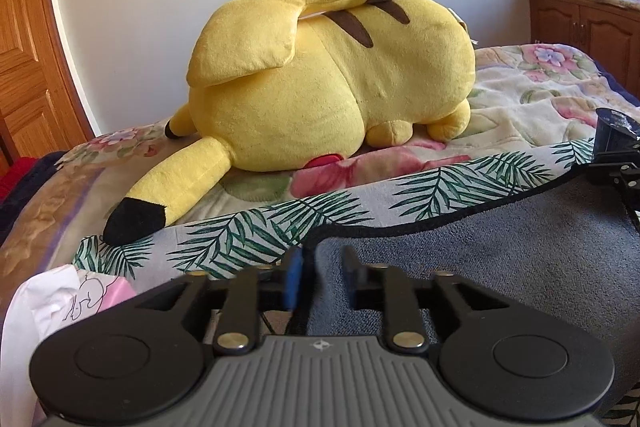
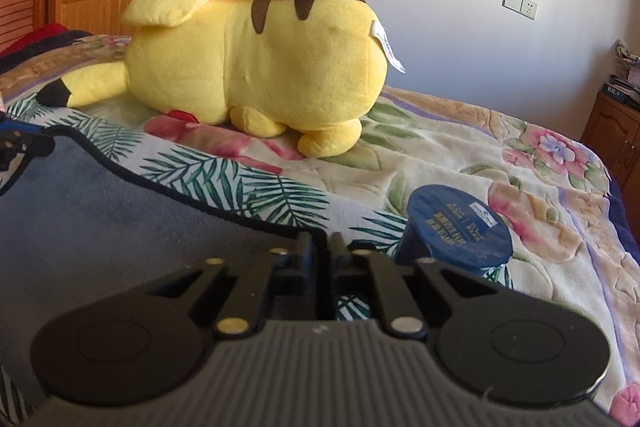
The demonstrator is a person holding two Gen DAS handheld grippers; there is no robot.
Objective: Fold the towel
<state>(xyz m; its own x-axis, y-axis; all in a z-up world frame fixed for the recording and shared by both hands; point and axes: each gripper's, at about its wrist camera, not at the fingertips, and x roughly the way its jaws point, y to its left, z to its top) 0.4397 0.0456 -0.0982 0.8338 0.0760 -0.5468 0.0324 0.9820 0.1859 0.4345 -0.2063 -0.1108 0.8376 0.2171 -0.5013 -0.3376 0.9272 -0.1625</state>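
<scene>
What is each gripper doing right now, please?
Left gripper: shut on the grey towel corner.
Right gripper: shut on the towel's other corner.

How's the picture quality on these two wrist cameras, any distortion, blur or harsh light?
Left wrist view: strong fisheye bending, the wooden door curves; the yellow plush is sharp and sunlit, while the left gripper and grey towel lie in shade. Right wrist view: same bending, dark corners; the right gripper looks soft and dim, and the blue lid is readable only as blurred print.
</scene>
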